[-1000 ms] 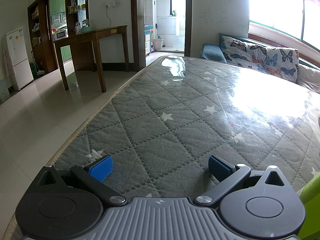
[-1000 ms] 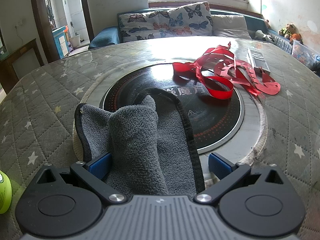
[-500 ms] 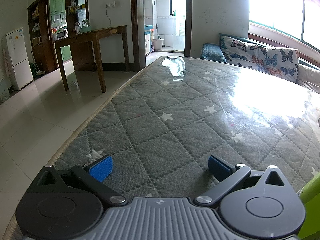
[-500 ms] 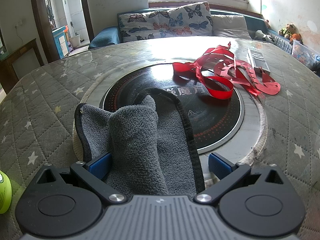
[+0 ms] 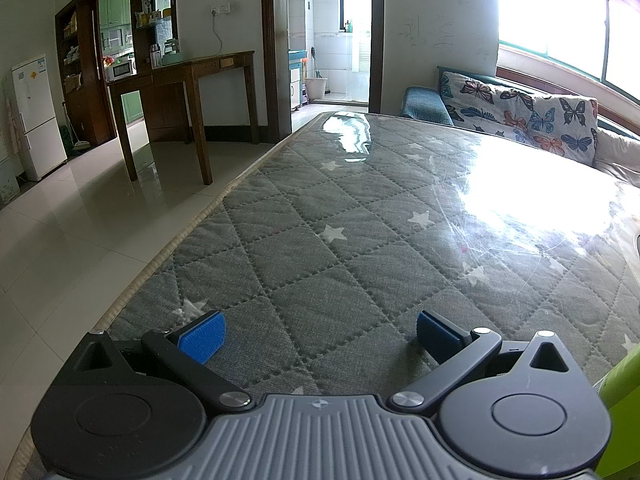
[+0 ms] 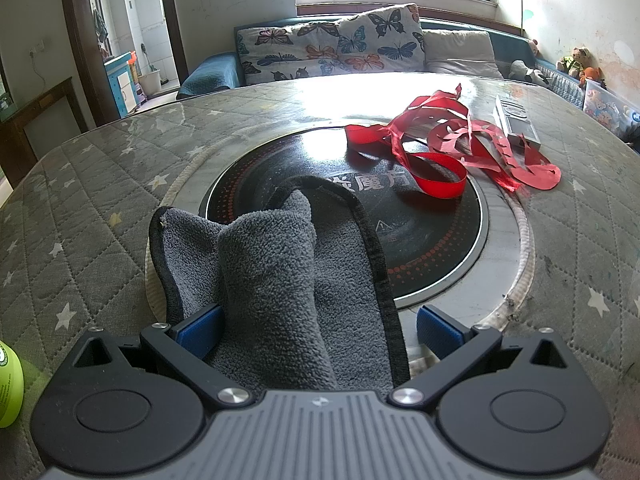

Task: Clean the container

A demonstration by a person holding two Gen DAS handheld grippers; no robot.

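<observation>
In the right wrist view a crumpled grey cloth [image 6: 276, 280] lies half on the round black cooktop [image 6: 420, 232] set into the table. My right gripper [image 6: 318, 330] is open, and the near end of the cloth lies between its blue pads without being clamped. A lime-green container [image 6: 10, 384] shows at the far left edge of that view; the same green container [image 5: 622, 408] shows at the lower right edge of the left wrist view. My left gripper [image 5: 318, 330] is open and holds nothing, low over the quilted grey star-patterned tabletop [image 5: 360, 216].
Red ribbon [image 6: 444, 148] lies tangled on the cooktop's far right side. A grey remote [image 6: 516, 122] sits beyond it. The table's left edge [image 5: 192, 224] drops to a tiled floor. A butterfly-print sofa [image 6: 332, 50] stands behind the table.
</observation>
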